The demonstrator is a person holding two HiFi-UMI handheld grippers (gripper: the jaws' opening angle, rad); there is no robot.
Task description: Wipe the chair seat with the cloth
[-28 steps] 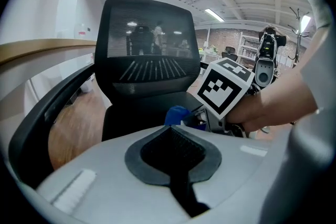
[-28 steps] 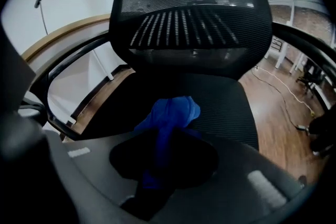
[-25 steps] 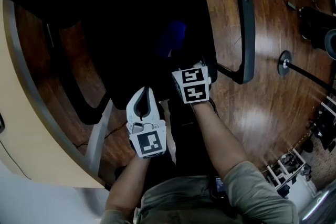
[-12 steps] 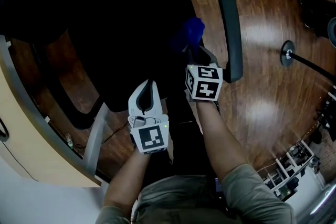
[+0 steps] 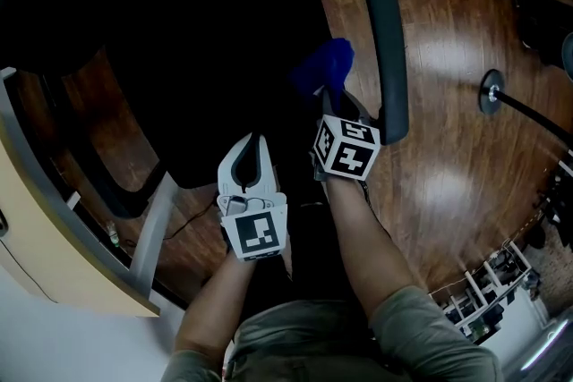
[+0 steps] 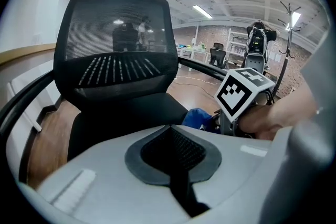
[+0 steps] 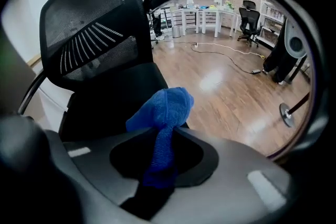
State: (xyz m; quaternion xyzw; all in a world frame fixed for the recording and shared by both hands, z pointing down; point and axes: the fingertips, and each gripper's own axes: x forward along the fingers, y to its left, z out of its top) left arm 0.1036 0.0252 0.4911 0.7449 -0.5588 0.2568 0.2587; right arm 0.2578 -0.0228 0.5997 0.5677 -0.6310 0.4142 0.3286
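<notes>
Since the earlier frame the right gripper point(image 5: 328, 103) has rolled and carried the blue cloth point(image 5: 324, 65) toward the armrest point(image 5: 387, 31); its jaws clamp the cloth over the right edge of the chair seat point(image 6: 121, 113). Left gripper point(image 5: 254, 143), jaws together and empty, points obliquely down at the seat front.

Cloth point(image 5: 329, 67) at chair seat point(image 5: 224, 76) edge, beside armrest point(image 5: 389, 40)
</notes>
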